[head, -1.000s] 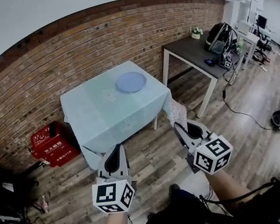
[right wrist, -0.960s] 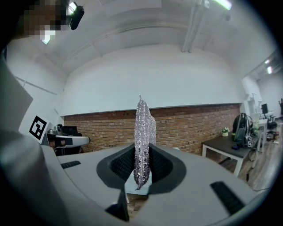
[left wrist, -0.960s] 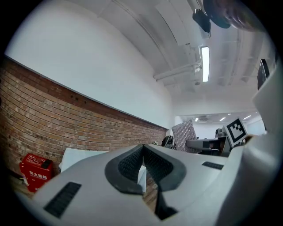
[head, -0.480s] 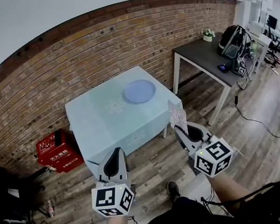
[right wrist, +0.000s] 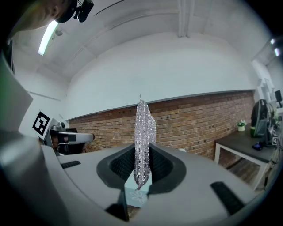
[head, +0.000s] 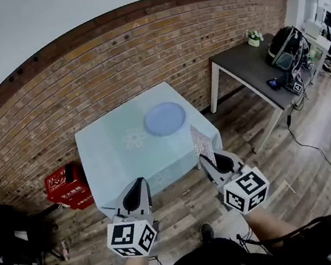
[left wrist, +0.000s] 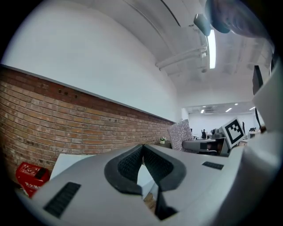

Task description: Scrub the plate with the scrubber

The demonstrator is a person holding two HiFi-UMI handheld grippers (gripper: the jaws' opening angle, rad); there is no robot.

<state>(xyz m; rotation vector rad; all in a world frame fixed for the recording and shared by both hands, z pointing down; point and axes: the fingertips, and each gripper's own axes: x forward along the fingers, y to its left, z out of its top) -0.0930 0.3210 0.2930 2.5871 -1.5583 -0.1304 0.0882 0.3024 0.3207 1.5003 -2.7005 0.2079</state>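
Observation:
A blue plate (head: 165, 118) lies on a small table with a light blue cloth (head: 126, 160), toward its far right part. My right gripper (head: 205, 158) is shut on a silvery mesh scrubber (head: 201, 142), which stands upright between its jaws (right wrist: 142, 137). It hovers just short of the table's near right corner. My left gripper (head: 138, 188) is shut with nothing in it, its pads (left wrist: 132, 163) pressed together, and it hangs in front of the table's near edge. The scrubber (left wrist: 180, 134) also shows in the left gripper view.
A brick wall (head: 81, 80) runs behind the table. A red crate (head: 65, 180) sits on the wooden floor left of it. A dark desk (head: 256, 72) with a backpack (head: 286, 45) and a small plant (head: 254, 37) stands to the right. Cables lie on the floor.
Both grippers have come closer to the table, which now looks larger and nearer. The scrubber stays clamped in the right gripper; the left stays shut.

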